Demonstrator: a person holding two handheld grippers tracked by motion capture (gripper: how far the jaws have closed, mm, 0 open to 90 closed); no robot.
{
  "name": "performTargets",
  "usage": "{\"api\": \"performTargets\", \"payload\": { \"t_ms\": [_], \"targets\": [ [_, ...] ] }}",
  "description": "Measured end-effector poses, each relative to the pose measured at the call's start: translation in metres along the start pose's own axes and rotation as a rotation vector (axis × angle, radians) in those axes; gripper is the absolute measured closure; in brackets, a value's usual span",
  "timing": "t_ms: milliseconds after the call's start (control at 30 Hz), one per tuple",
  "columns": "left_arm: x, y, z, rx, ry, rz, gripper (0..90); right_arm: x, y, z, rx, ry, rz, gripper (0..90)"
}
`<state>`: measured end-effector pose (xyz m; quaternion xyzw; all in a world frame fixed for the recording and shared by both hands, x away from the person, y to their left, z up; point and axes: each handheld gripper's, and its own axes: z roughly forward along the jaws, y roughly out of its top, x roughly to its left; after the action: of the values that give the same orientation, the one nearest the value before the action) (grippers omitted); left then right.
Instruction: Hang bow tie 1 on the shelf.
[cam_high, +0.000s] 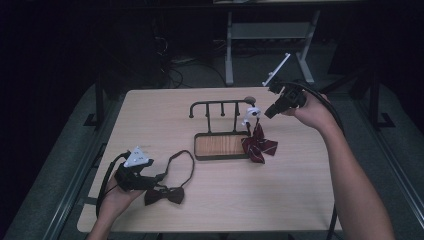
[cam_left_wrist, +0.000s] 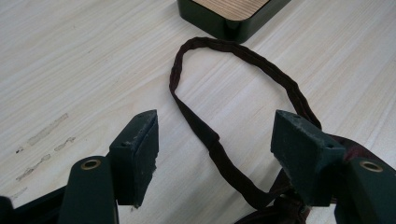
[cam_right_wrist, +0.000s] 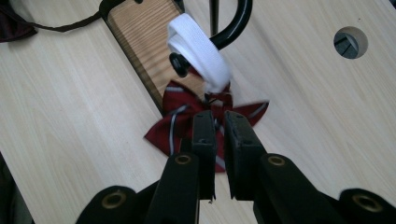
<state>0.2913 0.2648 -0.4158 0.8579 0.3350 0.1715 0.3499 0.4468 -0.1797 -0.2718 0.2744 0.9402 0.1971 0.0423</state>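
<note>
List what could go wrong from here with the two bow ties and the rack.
1. The striped bow tie hangs by its white band on the rack's end hook; a nudge from the right gripper might slip it off.
2. The left gripper, open over the dark bow tie's strap, may pinch only strap, leaving the bow dangling.

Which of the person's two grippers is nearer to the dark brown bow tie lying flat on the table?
Left. The left gripper sits right beside the dark brown bow tie, jaws open over its strap. The right gripper is far across the table, above the red striped bow tie hanging on the rack.
</note>
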Motion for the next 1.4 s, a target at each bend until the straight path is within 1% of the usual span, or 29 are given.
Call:
{"api": "performTargets", "payload": {
  "t_ms": [267,367,533,633,933,1233,1400],
  "targets": [
    [0.000,0.000,0.001,0.000,-0.001,0.001,32.8,0.005,-0.004,-0.001,-0.019,0.028,-0.027,79.6],
    [0.001,0.000,0.001,0.011,-0.001,0.011,32.8,0.006,-0.008,0.000,-0.021,0.039,-0.029,77.5],
    [0.001,-0.001,0.000,0.005,0.001,0.004,32.8,0.008,-0.014,0.002,-0.030,0.056,-0.032,74.9],
    [0.001,-0.001,0.000,0.008,0.001,0.005,32.8,0.009,-0.017,0.003,-0.034,0.058,-0.035,73.8],
    [0.001,-0.001,0.001,0.015,0.002,0.010,32.8,0.015,-0.027,0.011,-0.041,0.079,-0.040,69.3],
    [0.000,-0.001,0.001,0.017,0.000,0.003,32.8,0.018,-0.038,0.019,-0.053,0.099,-0.038,66.4],
    [0.000,-0.002,0.001,0.012,0.004,-0.001,32.6,0.022,-0.044,0.025,-0.051,0.109,-0.041,63.4]
  ]
}}
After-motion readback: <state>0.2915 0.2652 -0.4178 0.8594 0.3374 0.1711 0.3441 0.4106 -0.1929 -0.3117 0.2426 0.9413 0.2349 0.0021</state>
